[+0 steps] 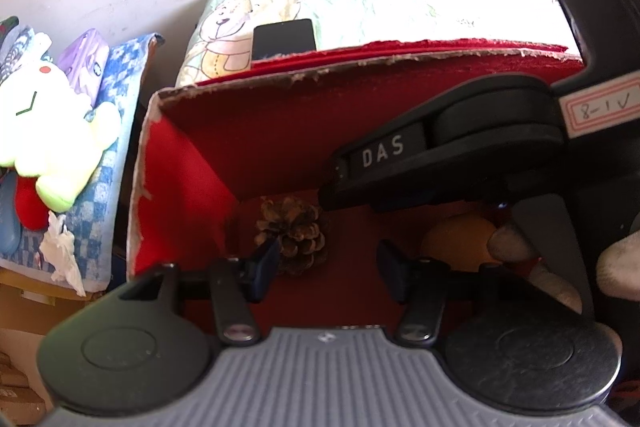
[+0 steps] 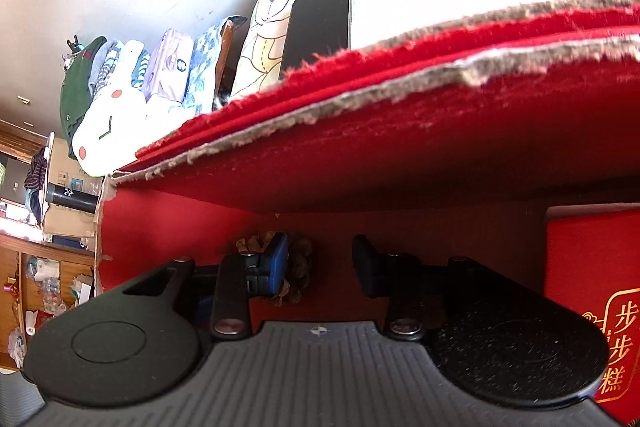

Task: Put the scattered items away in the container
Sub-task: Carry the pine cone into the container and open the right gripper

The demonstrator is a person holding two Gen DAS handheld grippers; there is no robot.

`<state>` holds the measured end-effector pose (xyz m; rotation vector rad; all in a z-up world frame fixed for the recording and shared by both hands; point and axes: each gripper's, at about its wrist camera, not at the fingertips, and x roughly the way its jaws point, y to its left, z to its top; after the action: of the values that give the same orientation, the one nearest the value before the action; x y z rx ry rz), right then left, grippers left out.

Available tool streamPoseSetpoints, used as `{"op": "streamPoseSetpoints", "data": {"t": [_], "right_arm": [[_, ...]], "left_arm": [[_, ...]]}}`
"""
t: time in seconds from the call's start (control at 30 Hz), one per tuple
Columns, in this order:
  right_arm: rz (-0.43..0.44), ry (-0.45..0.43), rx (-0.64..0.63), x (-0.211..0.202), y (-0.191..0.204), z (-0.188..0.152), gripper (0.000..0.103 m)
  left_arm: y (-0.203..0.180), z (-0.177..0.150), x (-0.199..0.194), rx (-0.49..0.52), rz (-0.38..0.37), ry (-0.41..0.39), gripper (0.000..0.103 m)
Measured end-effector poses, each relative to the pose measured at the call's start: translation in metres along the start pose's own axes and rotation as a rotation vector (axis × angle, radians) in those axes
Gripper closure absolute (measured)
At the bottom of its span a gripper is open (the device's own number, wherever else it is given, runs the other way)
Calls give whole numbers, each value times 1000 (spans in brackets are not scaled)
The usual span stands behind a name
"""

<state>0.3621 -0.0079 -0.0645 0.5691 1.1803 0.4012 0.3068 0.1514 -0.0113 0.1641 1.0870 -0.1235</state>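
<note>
Red box (image 1: 256,131) surrounds both half-open, empty grippers (image 1: 326,267) (image 2: 320,265), pine cone (image 1: 294,233) ahead; only the left view shows a yellow ball (image 1: 456,241) right of its fingers.

Place: a home, likely a bedroom
Signs: plush toy (image 1: 56,143), bear-print pillow (image 1: 224,39), folded clothes (image 2: 108,67), cluttered wooden shelf (image 2: 44,267)

Black phone (image 1: 283,38) on bear-print pillow (image 1: 224,35), white plush toy (image 1: 52,131), crumpled tissue (image 1: 64,255), blue checked cloth (image 1: 120,99)
</note>
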Motion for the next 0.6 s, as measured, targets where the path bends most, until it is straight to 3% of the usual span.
{"op": "streamPoseSetpoints", "data": {"t": [0.43,0.6], "right_arm": [[-7,-6,-4,-7,-13,2,62],[-8,-21,13,-30,-5,-1,62]], "left_arm": [[-2,0,3,-1,19,12,40],[-4,0,1,2,45,12,40]]}}
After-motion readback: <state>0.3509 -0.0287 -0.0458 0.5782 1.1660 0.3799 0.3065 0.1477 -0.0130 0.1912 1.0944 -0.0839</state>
